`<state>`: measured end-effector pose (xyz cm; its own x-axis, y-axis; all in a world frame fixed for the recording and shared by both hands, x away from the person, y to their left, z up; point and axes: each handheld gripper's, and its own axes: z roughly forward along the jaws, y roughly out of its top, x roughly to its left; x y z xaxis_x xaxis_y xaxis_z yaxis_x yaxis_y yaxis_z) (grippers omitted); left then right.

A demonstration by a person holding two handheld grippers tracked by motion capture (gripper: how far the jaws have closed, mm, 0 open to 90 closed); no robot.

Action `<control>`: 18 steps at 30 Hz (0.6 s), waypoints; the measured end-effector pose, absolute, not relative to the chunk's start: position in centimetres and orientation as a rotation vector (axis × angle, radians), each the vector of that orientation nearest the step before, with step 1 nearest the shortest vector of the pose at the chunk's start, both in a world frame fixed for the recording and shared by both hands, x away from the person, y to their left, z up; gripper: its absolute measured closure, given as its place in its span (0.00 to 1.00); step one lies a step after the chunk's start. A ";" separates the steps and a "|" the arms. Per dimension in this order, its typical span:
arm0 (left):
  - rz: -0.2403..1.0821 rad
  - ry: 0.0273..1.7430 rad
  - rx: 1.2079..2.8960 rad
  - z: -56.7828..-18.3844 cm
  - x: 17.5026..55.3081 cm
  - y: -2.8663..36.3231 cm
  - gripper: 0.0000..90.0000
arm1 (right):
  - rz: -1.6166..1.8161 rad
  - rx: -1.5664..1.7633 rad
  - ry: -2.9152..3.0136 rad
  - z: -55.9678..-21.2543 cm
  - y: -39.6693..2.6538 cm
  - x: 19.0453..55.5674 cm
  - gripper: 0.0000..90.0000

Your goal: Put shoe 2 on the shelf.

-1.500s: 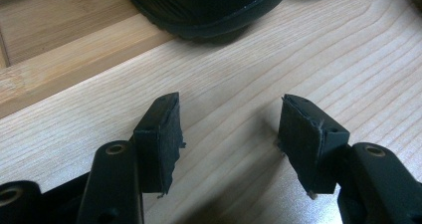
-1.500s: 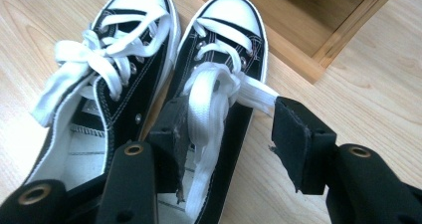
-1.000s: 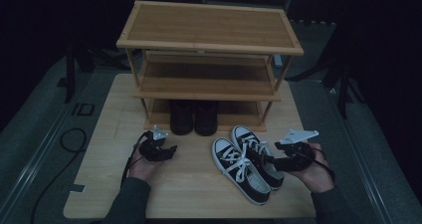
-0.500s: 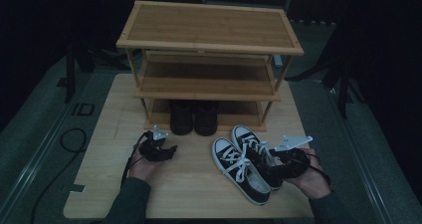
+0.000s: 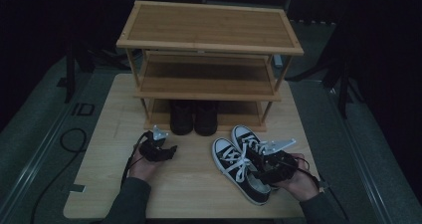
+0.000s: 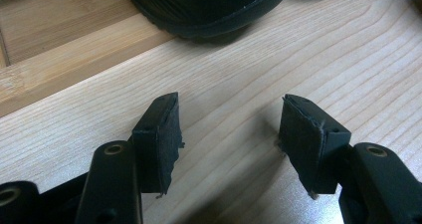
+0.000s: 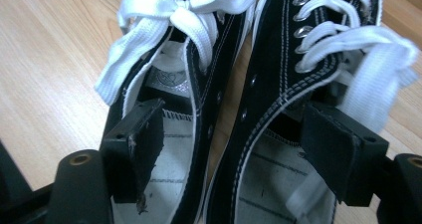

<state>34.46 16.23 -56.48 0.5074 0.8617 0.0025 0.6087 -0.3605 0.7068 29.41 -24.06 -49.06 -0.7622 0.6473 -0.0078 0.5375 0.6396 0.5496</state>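
pale wooden table (image 5: 189, 194), canvas sneakers (image 5: 244, 167) between right fingers (image 7: 139, 149) just opening, left fingers (image 6: 159, 139) apart.

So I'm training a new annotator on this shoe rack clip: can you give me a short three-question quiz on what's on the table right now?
1. True or false: the right gripper has one of its fingers inside each sneaker, with the two inner collars between them.
2. Where do the dark boots stand? A) top shelf B) middle shelf C) bottom tier of the rack
3. Fill in: the left gripper hovers open over bare ____.

Key: 1 true, it straddles the inner walls of the black sneakers without pressing yet. 2 C. 3 table, with nothing between its fingers.
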 end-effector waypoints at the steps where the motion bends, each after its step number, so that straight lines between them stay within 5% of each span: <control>1: 0.499 1.197 2.097 -56.5 34.5 16.2 0.46 | 0.780 0.971 2.657 -49.2 -23.9 29.5 0.29; 18: 0.499 1.198 2.097 -56.5 34.5 16.2 0.46 | 0.663 1.009 2.630 -50.6 -21.5 31.1 0.54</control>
